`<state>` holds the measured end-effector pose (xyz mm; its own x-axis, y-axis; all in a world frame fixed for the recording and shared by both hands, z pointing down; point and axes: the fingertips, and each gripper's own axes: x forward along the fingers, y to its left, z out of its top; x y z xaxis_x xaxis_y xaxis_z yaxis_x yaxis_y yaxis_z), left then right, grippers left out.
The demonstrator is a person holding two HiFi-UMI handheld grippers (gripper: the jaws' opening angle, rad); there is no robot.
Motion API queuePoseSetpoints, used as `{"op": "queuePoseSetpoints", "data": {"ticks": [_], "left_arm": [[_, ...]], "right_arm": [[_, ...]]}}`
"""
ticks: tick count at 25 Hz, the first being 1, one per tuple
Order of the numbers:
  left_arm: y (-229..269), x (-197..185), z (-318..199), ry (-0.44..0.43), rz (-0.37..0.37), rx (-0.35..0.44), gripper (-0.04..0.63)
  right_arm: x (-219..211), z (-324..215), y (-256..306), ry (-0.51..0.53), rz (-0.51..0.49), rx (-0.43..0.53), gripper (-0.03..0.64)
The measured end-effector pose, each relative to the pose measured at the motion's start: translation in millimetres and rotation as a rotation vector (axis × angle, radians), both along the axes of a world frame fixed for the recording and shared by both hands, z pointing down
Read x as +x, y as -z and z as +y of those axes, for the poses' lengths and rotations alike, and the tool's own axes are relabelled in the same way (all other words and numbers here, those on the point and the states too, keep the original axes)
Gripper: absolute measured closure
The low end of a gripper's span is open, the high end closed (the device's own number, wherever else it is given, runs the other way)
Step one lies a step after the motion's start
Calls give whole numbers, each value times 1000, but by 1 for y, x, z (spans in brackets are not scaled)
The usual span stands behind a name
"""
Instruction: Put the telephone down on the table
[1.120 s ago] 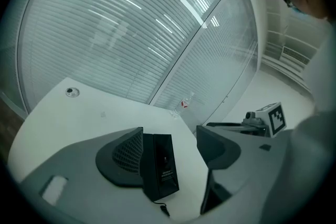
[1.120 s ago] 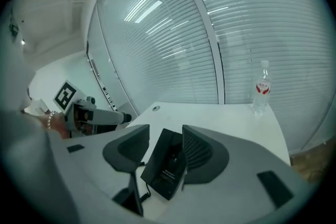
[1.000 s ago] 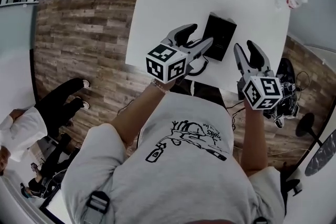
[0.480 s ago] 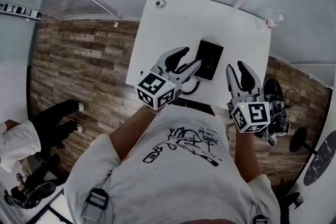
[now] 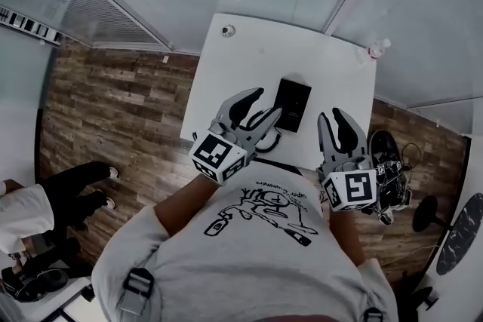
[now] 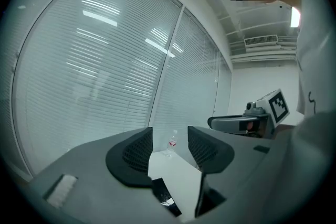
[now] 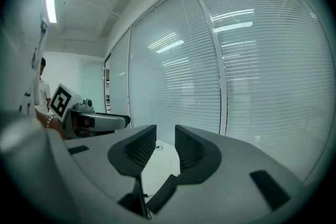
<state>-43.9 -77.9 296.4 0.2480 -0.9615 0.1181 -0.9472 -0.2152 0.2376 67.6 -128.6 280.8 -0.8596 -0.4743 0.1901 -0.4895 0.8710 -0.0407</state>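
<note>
The black telephone (image 5: 292,103) lies flat on the white table (image 5: 249,64), near its front edge, and its cord (image 5: 269,142) curls off toward that edge. Both grippers hang above the table's near side, apart from the phone. My left gripper (image 5: 262,115) is just left of the phone, shut and holding nothing; between its pads (image 6: 169,147) only table and a far bottle show. My right gripper (image 5: 336,126) is to the phone's right. Its jaws are closing on a narrow gap (image 7: 165,147) with nothing in it. A dark edge (image 6: 165,194) below the left jaws may be the phone.
A water bottle (image 5: 377,49) stands at the table's far right corner and a small round object (image 5: 227,30) at its far left. Glass walls with blinds surround the table. A person (image 5: 30,215) stands at the left, and cabled equipment (image 5: 389,170) sits on the floor at the right.
Both grippers have lifted up and back from the telephone, and their jaws have drawn together. The phone stays flat on the table, which now looks smaller and farther below.
</note>
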Motion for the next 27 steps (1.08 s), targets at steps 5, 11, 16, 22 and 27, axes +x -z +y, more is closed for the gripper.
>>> {"op": "queuePoseSetpoints", "data": {"ticks": [5, 11, 16, 22, 27], "left_arm": [[6, -7, -4, 21, -19, 25, 391], [9, -4, -11, 7, -24, 26, 391], [5, -2, -19, 1, -17, 13, 391], [6, -1, -21, -2, -9, 12, 391], [3, 0, -24, -5, -5, 9, 391]], "right_arm": [[-1, 2, 7, 11, -10, 24, 522], [-4, -4, 10, 14, -8, 35, 523], [-1, -12, 5, 6, -1, 32, 522], [-1, -15, 7, 7, 2, 34, 522], [-2, -17, 7, 8, -2, 30, 522]]}}
